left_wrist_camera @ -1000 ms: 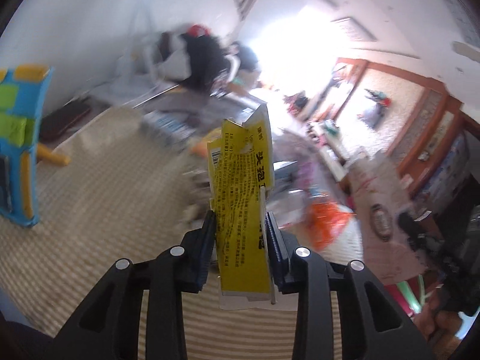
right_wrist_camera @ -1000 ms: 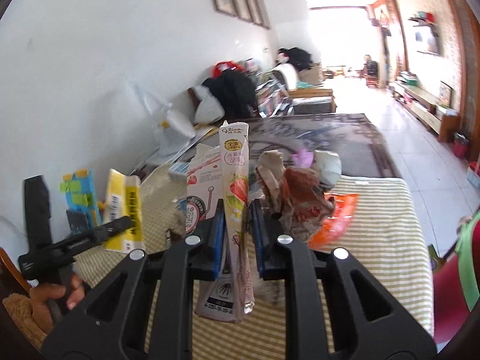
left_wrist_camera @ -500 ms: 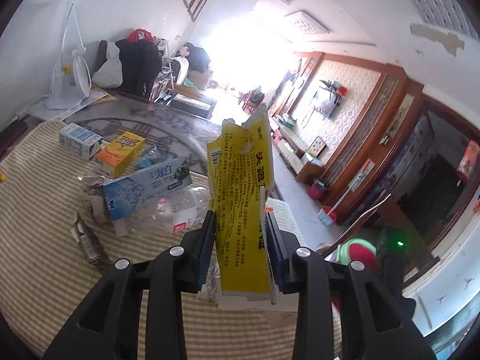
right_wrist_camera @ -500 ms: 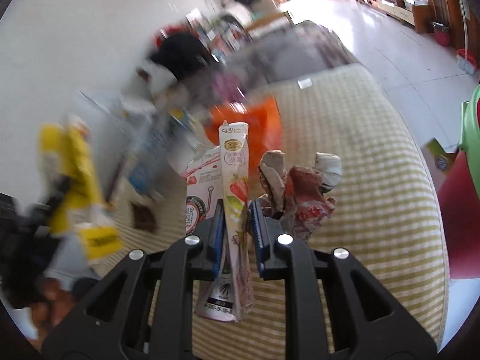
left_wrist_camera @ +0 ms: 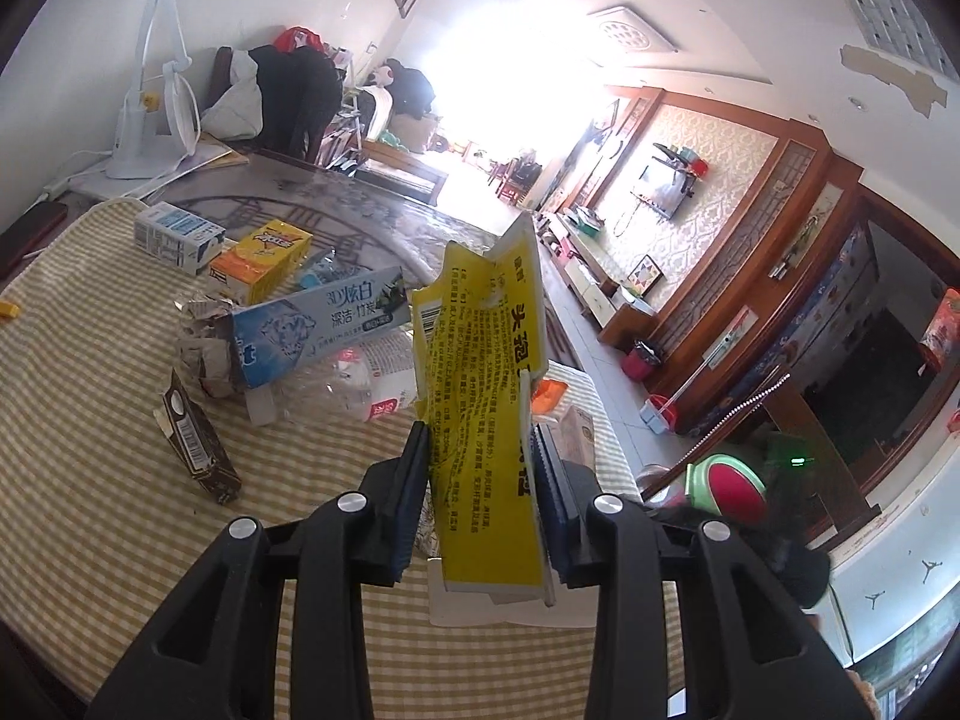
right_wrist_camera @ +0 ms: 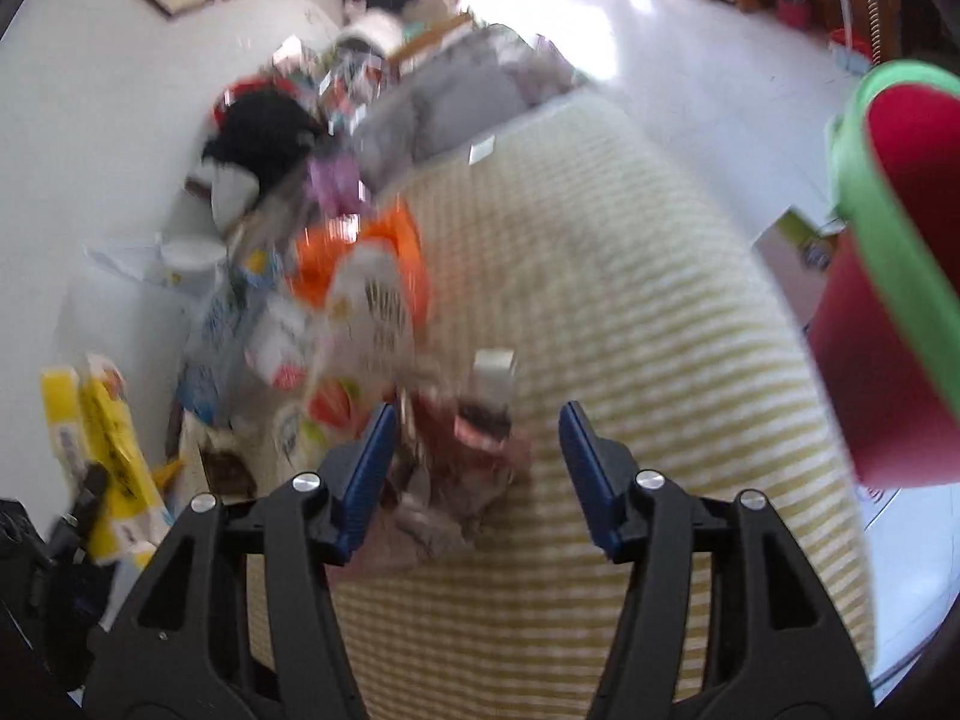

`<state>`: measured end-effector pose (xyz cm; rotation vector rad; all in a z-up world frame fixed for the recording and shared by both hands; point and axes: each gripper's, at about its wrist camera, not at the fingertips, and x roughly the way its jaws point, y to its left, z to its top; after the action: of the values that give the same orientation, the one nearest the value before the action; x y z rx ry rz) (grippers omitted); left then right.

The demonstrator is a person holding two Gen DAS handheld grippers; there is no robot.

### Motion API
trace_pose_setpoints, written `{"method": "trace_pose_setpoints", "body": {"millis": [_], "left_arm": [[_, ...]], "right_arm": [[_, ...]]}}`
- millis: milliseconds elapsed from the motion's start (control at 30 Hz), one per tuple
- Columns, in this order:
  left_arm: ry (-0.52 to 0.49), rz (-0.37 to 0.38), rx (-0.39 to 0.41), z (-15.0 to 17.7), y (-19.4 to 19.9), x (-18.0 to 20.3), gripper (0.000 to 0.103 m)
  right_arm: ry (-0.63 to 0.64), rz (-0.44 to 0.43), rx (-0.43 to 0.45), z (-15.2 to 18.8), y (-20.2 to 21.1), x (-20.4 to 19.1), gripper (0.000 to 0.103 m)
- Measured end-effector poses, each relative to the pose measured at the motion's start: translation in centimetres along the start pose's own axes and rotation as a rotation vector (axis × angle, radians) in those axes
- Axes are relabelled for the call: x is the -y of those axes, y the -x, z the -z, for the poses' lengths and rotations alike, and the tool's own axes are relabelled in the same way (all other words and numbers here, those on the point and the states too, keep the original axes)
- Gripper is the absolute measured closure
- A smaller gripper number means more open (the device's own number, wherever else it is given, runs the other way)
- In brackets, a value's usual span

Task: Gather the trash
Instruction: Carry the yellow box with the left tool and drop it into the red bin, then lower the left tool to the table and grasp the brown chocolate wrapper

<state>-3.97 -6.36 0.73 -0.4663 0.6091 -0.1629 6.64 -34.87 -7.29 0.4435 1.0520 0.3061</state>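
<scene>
Left gripper (left_wrist_camera: 482, 492) clamps a torn yellow carton (left_wrist_camera: 486, 384), long axis upright, above the checked tablecloth (left_wrist_camera: 90, 420). Right gripper (right_wrist_camera: 477, 468), jaws just opened and apart, stands over crumpled wrappers (right_wrist_camera: 456, 468) on the cloth. Whether the red bin (right_wrist_camera: 894, 276) holds anything is unclear.

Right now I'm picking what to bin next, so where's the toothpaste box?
In the left wrist view the toothpaste box lies on the checked cloth, left of the yellow carton, between the orange box and the clear bottle.
</scene>
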Motion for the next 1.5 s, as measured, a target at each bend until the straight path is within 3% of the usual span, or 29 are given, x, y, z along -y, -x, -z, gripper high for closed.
{"method": "trace_pose_setpoints", "body": {"millis": [33,100,167,267,433,500,600,700,800,833,867,933,1033,1267,1300,1367,1500], "left_arm": [[-0.003,0.003,-0.002,0.1,0.0,0.1,0.071],[-0.008,0.011,-0.008,0.2,0.0,0.4,0.071],[-0.017,0.015,-0.012,0.3,0.1,0.7,0.071],[-0.033,0.026,-0.021,0.3,0.0,1.1,0.071],[-0.055,0.051,-0.051,0.5,-1.0,2.2,0.071],[-0.075,0.068,-0.07,0.7,-1.6,3.1,0.071],[-0.112,0.101,-0.096,1.1,-2.6,4.8,0.071],[-0.154,0.154,-0.133,1.7,-3.9,7.3,0.071],[-0.182,0.23,-0.169,2.2,-5.5,10.2,0.071],[-0.19,0.256,-0.18,2.4,-6.0,11.1,0.071],[-0.201,0.284,-0.194,2.5,-6.6,12.2,0.071],[-0.235,0.354,-0.231,2.8,-8.3,15.1,0.071],[-0.293,0.443,-0.278,3.4,-10.9,19.7,0.071],[-0.38,0.572,-0.384,5.0,-17.3,29.1,0.068],[-0.403,0.551,-0.389,5.4,-18.2,30.3,0.051],[-0.412,0.514,-0.369,5.5,-18.6,31.0,0.036],[-0.372,0.502,-0.34,4.7,-17.5,28.6,0.035]], "right_arm": [[0.007,-0.007,-0.016,-0.1,-0.7,-0.4,0.05],[0.017,0.002,-0.033,-0.1,-1.8,-1.0,0.067],[0.021,0.024,-0.012,-0.3,-1.6,-1.3,0.094],[0.006,-0.021,0.081,-0.8,1.4,-1.0,0.099],[0.029,0.077,0.294,-1.3,7.2,0.3,0.099],[-0.005,0.183,0.422,-1.5,10.8,2.3,0.099],[-0.072,0.355,0.534,-1.5,14.4,5.5,0.099],[-0.158,0.447,0.552,-1.2,16.1,8.9,0.099],[-0.226,0.504,0.546,-0.6,16.6,11.2,0.09],[-0.242,0.51,0.553,-0.5,16.4,11.2,0.073],[-0.256,0.517,0.576,-0.2,16.9,11.6,0.049],[-0.29,0.56,0.691,0.7,18.8,11.6,0.036],[-0.367,0.637,0.887,2.7,21.5,11.8,0.025],[-0.546,0.694,1.087,5.2,24.0,13.4,0.022],[-0.553,0.699,1.104,5.3,24.4,13.6,0.022],[-0.542,0.713,1.134,5.6,24.7,13.6,0.019],[-0.479,0.732,1.116,5.1,24.4,13.5,0.018]]}}
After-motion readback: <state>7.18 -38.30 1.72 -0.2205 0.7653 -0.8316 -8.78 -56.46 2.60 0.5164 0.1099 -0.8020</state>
